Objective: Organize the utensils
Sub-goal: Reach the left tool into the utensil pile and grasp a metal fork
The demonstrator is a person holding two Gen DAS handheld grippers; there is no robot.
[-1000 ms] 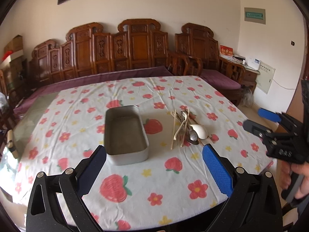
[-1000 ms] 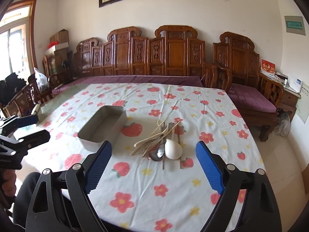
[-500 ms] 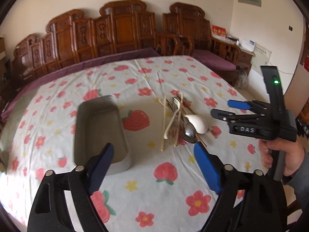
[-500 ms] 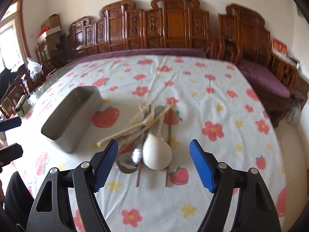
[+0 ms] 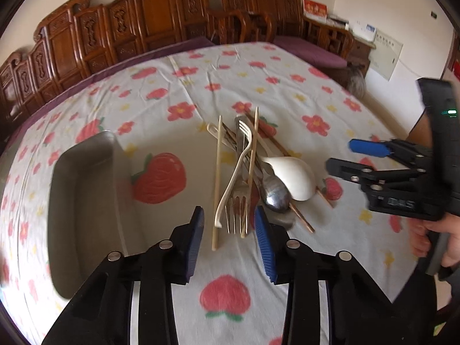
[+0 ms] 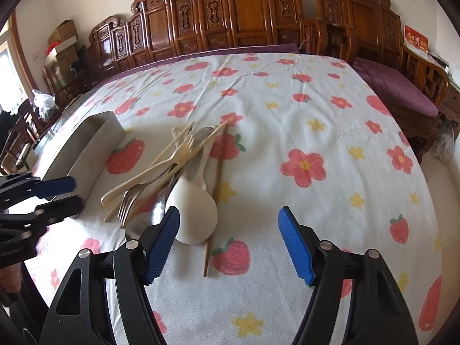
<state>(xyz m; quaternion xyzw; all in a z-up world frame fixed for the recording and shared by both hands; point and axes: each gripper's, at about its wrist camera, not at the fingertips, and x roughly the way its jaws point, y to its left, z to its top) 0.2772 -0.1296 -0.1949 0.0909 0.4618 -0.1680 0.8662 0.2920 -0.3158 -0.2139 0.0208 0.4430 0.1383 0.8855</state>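
A pile of utensils lies mid-table: a metal fork (image 5: 235, 201), a cream plastic fork (image 5: 238, 166), a white spoon (image 5: 296, 175), a metal spoon (image 5: 276, 195) and light chopsticks (image 5: 217, 178). An empty metal tray (image 5: 86, 143) stands to their left. My left gripper (image 5: 229, 221) hovers just short of the fork tines, its jaws closing, pads touching nothing. My right gripper (image 6: 229, 215) is wide, jaws closing slightly, with the white spoon (image 6: 195, 210) by its left finger and nothing gripped. Each gripper shows in the other view: right gripper (image 5: 340, 156), left gripper (image 6: 75, 193).
The flowered tablecloth (image 6: 302, 132) covers the whole table. Carved wooden benches (image 6: 247, 8) with purple cushions (image 6: 396, 89) line the far and right sides. A hand (image 5: 440, 247) holds the right gripper's handle past the table's right edge. A brown chopstick (image 6: 215, 189) pokes out beside the white spoon.
Both grippers have dropped and moved in toward the utensil pile. The left jaws have narrowed a lot; the right jaws narrowed slightly. The utensils and tray have not moved.
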